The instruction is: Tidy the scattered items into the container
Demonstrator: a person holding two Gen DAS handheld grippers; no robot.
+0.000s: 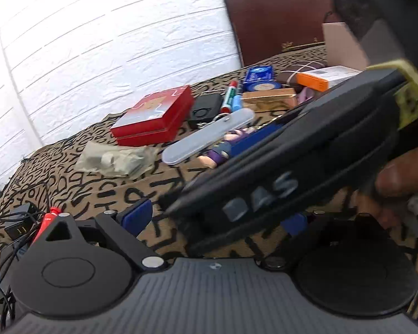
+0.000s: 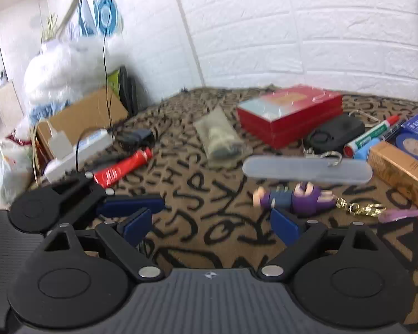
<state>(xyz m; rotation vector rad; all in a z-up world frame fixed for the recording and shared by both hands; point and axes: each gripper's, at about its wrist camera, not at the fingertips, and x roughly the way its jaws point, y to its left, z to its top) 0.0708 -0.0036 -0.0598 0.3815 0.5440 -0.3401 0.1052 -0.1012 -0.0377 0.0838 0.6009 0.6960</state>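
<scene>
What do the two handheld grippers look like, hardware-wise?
Both match: the right gripper and left gripper have matte black linkage arms on round black discs, silver pivot bolts, blue finger pads and a grey ribbed body. White "DAS" lettering marks the right gripper's black casing.

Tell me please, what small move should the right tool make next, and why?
Probably ease the right tool forward toward the purple figure keychain. Its jaws stand open and empty, and the figure lies loose on the patterned cloth just beyond the right fingertip, nearer than the clear flat case behind it. I see no container in either view.
</scene>
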